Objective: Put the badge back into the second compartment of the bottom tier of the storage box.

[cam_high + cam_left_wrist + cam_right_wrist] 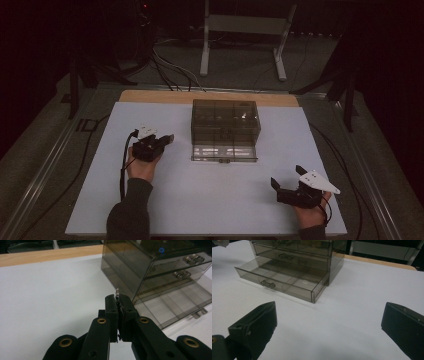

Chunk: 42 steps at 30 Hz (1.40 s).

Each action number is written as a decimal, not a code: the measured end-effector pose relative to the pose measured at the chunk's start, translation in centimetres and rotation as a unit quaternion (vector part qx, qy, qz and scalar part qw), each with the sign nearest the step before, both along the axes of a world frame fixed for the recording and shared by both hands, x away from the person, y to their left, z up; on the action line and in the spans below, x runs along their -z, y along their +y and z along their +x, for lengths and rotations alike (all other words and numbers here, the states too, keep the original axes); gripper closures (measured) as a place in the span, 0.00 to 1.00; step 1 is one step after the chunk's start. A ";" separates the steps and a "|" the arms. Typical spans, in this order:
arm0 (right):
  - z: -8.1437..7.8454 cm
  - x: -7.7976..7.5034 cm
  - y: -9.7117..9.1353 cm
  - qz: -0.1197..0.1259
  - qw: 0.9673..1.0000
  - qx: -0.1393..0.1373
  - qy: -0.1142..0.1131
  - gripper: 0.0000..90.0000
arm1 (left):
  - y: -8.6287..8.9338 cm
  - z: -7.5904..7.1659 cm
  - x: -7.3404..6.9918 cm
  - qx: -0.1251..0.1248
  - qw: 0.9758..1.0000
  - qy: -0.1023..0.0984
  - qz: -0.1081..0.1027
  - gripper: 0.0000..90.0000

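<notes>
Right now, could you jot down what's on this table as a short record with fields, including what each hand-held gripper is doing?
surface: white table top
main item: smoky clear drawer box, three drawers stacked
bottom drawer: pulled out, divided into compartments that look bare
upper drawers: pushed in
left hand-held gripper: jaws shut on a small shiny metal piece, held left of the box
right hand-held gripper: jaws wide apart, holding nothing, near the table's front right
</notes>
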State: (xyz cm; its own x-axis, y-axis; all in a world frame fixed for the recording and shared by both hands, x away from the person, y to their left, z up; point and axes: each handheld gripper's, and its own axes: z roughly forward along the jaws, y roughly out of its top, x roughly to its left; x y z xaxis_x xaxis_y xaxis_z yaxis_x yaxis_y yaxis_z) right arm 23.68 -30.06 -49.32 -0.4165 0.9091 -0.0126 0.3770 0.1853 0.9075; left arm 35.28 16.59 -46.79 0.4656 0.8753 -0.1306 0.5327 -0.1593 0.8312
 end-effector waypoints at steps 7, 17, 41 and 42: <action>0.0 0.0 0.0 0.000 1.000 0.000 -0.001 0.01 | -0.6 0.0 -0.9 0.007 1.000 -0.008 -0.006 0.98; 0.0 0.0 0.0 0.001 1.000 -0.001 0.000 0.01 | -1.5 0.3 -1.7 0.019 1.000 -0.012 -0.013 0.98; 0.0 0.0 -0.1 0.003 1.000 0.000 -0.001 0.01 | -4.5 0.9 -3.1 0.053 0.998 -0.018 -0.011 0.98; 0.0 0.0 -0.1 0.003 1.000 -0.001 -0.001 0.01 | -4.5 1.0 -3.1 0.054 0.998 -0.018 -0.011 0.98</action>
State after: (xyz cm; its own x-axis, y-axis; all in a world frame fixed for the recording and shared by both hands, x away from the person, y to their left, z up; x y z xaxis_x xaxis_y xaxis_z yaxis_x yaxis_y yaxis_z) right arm 23.66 -30.12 -49.29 -0.4174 0.9087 -0.0073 0.3755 0.1798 0.9092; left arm 36.26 12.06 -43.65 0.5617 0.8169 -0.1308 0.4833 -0.1957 0.8533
